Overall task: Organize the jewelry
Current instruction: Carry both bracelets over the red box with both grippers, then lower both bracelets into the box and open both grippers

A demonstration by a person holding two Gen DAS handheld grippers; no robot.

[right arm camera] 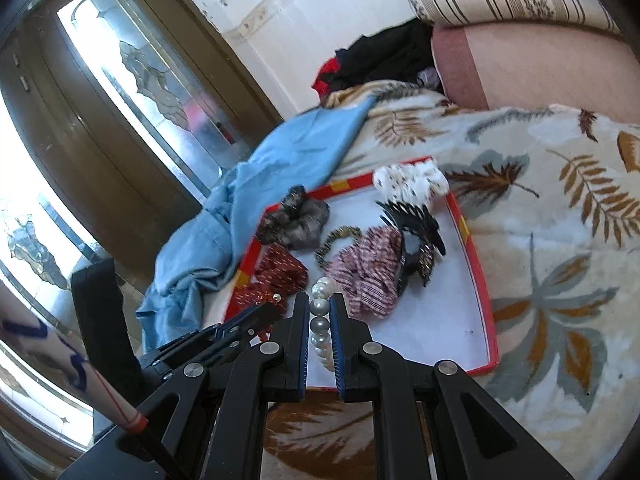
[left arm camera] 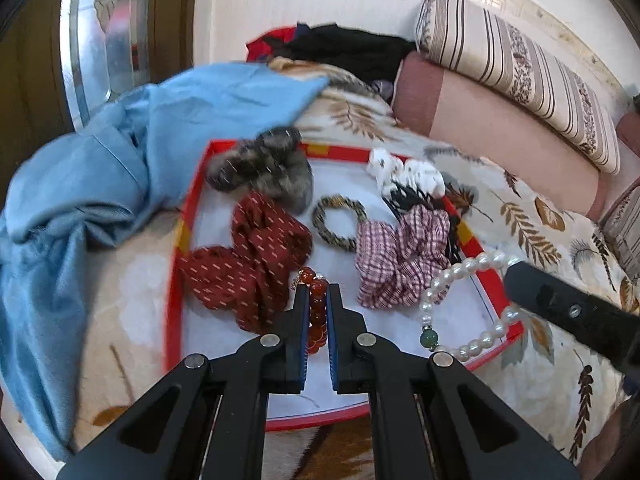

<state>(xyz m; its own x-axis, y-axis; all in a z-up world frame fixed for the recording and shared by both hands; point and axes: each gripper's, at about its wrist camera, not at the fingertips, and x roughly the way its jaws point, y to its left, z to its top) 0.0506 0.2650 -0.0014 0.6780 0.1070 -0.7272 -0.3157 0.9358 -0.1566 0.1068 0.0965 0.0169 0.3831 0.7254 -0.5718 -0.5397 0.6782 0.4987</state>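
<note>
A red-rimmed white tray [left arm camera: 420, 316] lies on a leaf-print bedspread. My left gripper [left arm camera: 318, 292] is shut on a red bead bracelet [left arm camera: 317, 308] over the tray's near part. My right gripper [right arm camera: 320, 300] is shut on a pearl bracelet [right arm camera: 320, 324]; in the left wrist view the pearl bracelet [left arm camera: 436, 292] with its green bead hangs from the right gripper [left arm camera: 516, 268] over the tray's right rim. In the tray lie a dark red scrunchie [left arm camera: 248, 260], a pink checked scrunchie [left arm camera: 400, 256], a grey fuzzy scrunchie [left arm camera: 264, 168], a braided hair ring [left arm camera: 340, 220], a white scrunchie [left arm camera: 404, 172] and a black claw clip [right arm camera: 416, 220].
A blue cloth [left arm camera: 100, 184] is bunched left of the tray and touches its rim. Rolled pink and striped bedding [left arm camera: 512, 92] lies at the back right, dark clothes [left arm camera: 352, 52] behind. A glass-panelled door [right arm camera: 132, 100] stands on the left.
</note>
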